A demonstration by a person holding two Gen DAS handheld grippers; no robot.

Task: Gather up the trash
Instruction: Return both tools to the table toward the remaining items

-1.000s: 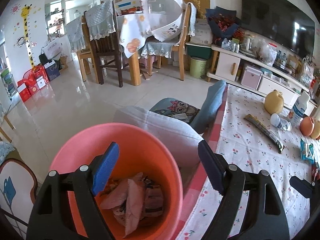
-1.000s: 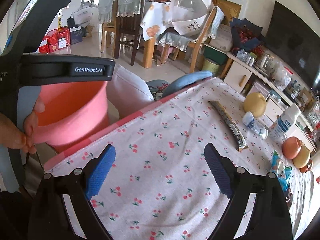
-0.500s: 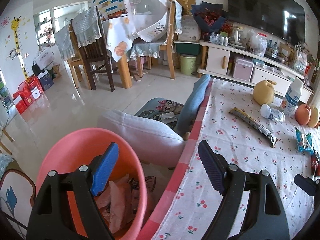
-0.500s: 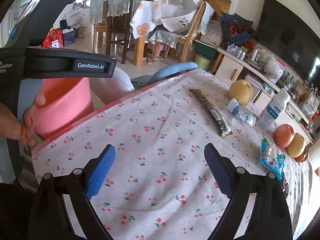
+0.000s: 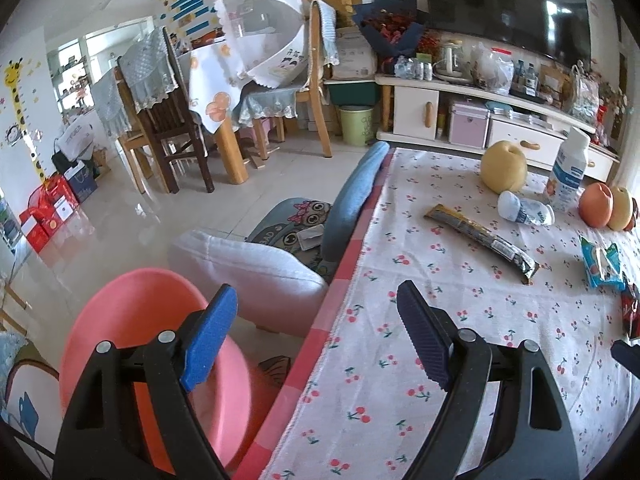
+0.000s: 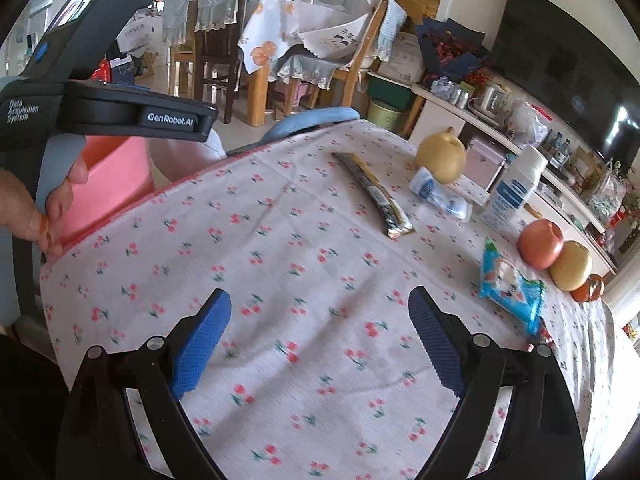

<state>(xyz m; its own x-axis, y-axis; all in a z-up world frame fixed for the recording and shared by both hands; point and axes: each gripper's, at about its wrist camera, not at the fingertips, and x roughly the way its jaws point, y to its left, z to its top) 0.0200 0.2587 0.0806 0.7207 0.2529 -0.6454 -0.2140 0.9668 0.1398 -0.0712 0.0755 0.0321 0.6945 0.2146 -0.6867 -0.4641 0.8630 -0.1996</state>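
Cherry-print tablecloth (image 6: 304, 264) fills the view; a pink bin (image 5: 132, 320) stands off its near-left edge. Both sets of tongs, left gripper (image 5: 316, 340) and right gripper (image 6: 320, 340), gape wide and empty, having swung from the bin toward the table. Reach for the long dark wrapper (image 6: 374, 194) mid-table or the blue packet (image 6: 508, 284) by the right edge; pinch it flat.
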